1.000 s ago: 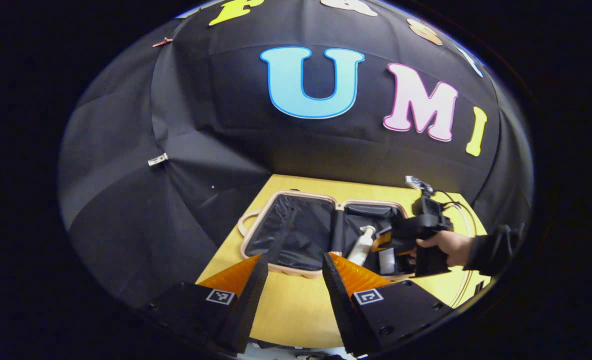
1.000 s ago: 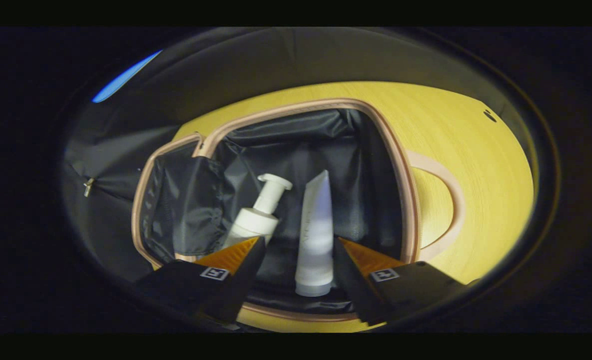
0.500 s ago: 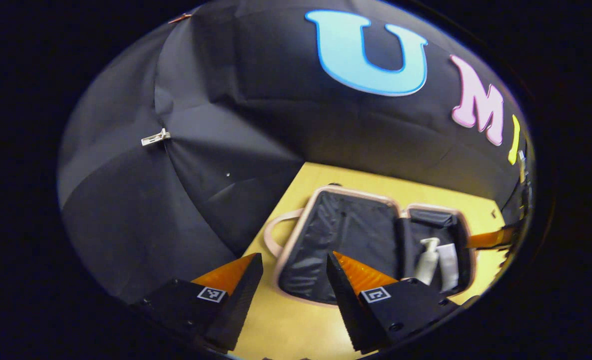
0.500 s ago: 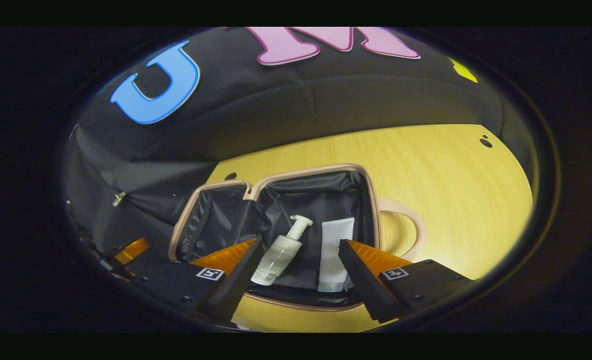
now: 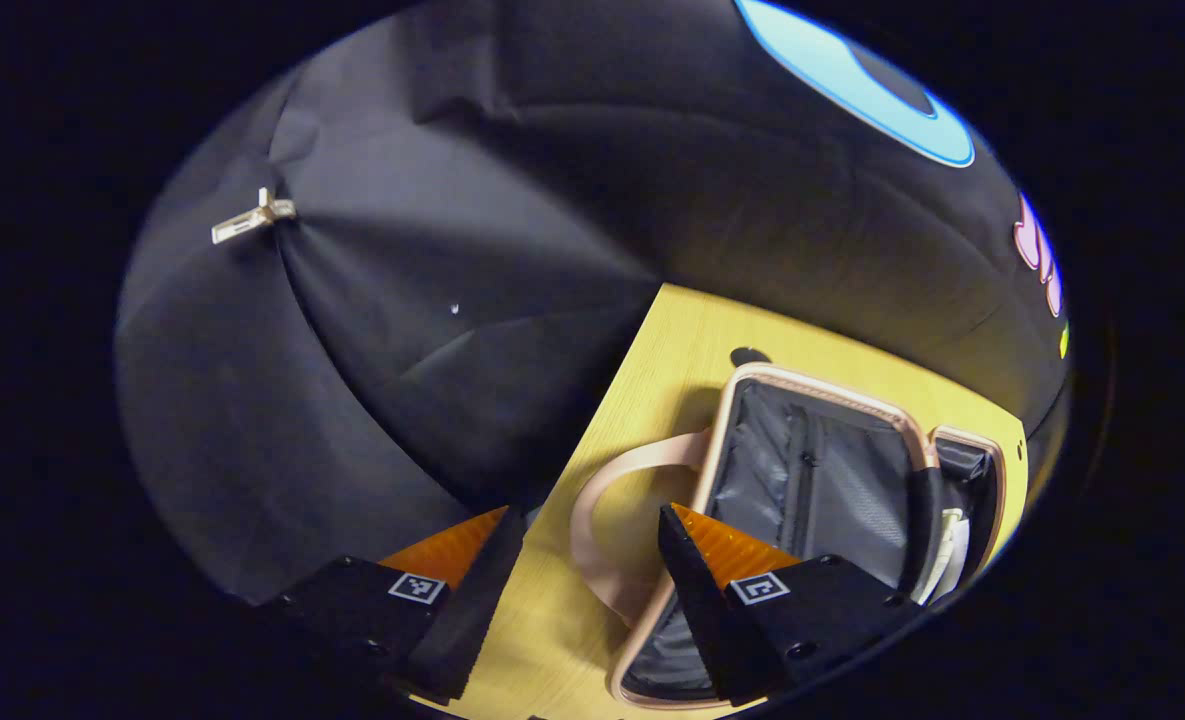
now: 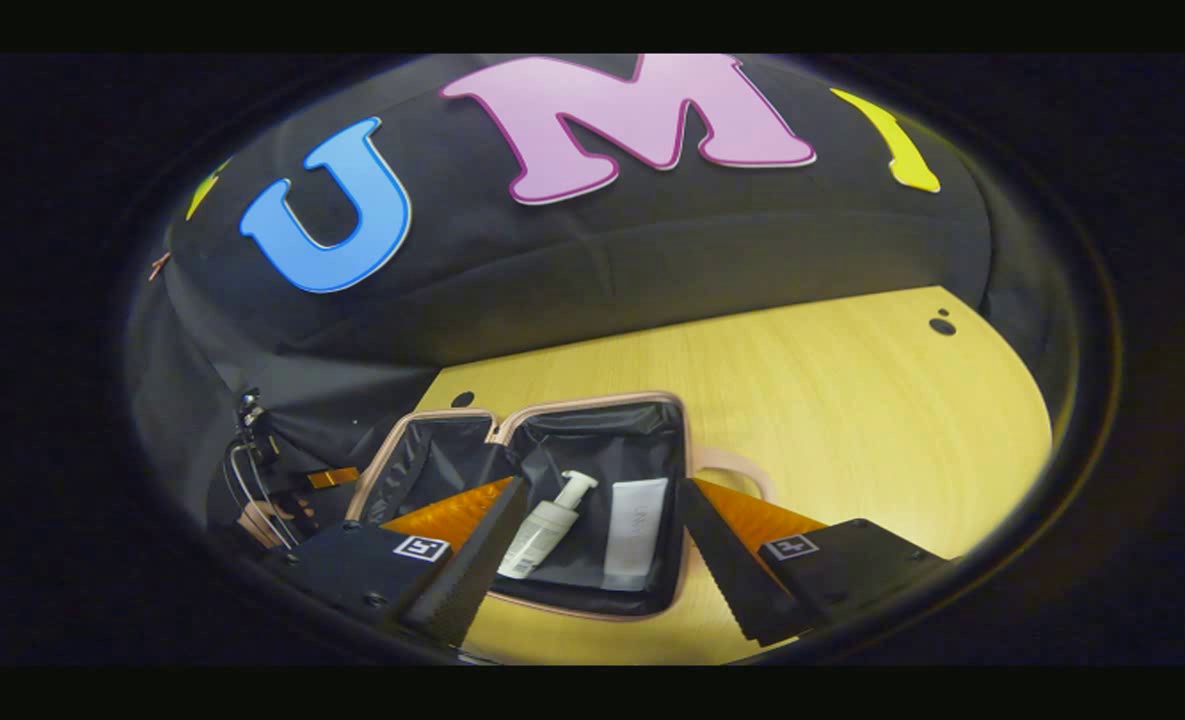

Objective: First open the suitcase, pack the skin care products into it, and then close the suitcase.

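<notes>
Lying open beyond both spread, empty tongs, suitcase holds pump bottle beside tube.

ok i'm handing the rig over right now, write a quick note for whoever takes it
Left gripper: open, empty, by the handle of the suitcase's empty half.
Right gripper: open, empty, held in front of the packed half.
Suitcase: lies open flat on the wooden table.
Pump bottle and tube: side by side in the right-hand half in the right gripper view.
Done: suitcase opened, both products packed.
Left: fold the empty half over and close the suitcase.
</notes>
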The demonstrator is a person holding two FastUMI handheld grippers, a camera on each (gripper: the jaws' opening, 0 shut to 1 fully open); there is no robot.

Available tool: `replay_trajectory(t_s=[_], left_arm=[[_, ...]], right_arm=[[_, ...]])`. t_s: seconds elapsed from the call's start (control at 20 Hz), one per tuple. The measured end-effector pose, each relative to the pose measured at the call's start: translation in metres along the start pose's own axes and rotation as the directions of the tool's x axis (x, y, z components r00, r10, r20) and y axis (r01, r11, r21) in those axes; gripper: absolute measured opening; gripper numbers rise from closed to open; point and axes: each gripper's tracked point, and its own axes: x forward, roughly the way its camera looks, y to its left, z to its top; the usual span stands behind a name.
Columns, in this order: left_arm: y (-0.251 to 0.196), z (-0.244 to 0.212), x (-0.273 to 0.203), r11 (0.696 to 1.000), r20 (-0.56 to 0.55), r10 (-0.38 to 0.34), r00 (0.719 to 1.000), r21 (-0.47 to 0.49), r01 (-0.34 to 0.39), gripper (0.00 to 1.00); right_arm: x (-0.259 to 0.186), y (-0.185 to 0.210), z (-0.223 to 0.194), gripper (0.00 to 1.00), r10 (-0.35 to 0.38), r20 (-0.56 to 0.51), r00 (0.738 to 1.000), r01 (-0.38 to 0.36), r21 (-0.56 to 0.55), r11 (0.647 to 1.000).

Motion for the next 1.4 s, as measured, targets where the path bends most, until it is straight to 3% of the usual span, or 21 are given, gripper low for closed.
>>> replay_trajectory(t_s=[0.3, 0.55, 0.6, 0.65, 0.7, 0.85, 1.15, 1.4], left_arm=[[0.006, -0.014, 0.037, 0.996, -0.118, -0.063, 0.991, -0.066, 0.055, 0.86], [-0.004, -0.022, 0.052, 0.995, -0.158, -0.092, 0.983, -0.061, 0.083, 0.69], [-0.009, -0.021, 0.055, 0.994, -0.153, -0.101, 0.983, -0.068, 0.091, 0.71], [-0.011, -0.022, 0.056, 0.994, -0.164, -0.099, 0.982, -0.061, 0.090, 0.41], [-0.009, -0.024, 0.056, 0.994, -0.167, -0.101, 0.981, -0.061, 0.092, 0.43], [-0.006, -0.027, 0.058, 0.994, -0.178, -0.085, 0.980, -0.084, 0.071, 0.29], [-0.012, -0.004, 0.037, 0.991, -0.085, -0.077, 0.993, -0.116, 0.067, 0.18], [-0.030, 0.042, -0.026, 0.991, 0.073, -0.119, 0.990, -0.056, 0.123, 0.12]], right_arm=[[-0.025, -0.033, 0.006, 0.97, -0.034, 0.057, 0.998, 0.043, -0.164, 0.985], [-0.037, -0.051, -0.006, 0.98, -0.059, 0.042, 0.997, 0.068, -0.258, 0.964], [-0.038, -0.051, -0.007, 0.98, -0.057, 0.036, 0.998, 0.064, -0.256, 0.965], [-0.037, -0.049, -0.009, 0.98, -0.051, 0.031, 0.998, 0.057, -0.253, 0.966], [-0.037, -0.050, -0.011, 0.97, -0.051, 0.027, 0.998, 0.056, -0.252, 0.966], [-0.036, -0.057, -0.011, 0.98, -0.059, 0.029, 0.998, 0.064, -0.257, 0.964], [-0.036, -0.076, -0.011, 0.98, -0.089, 0.032, 0.996, 0.094, -0.264, 0.960], [-0.042, -0.081, -0.006, 0.97, -0.091, 0.044, 0.995, 0.099, -0.253, 0.962]])
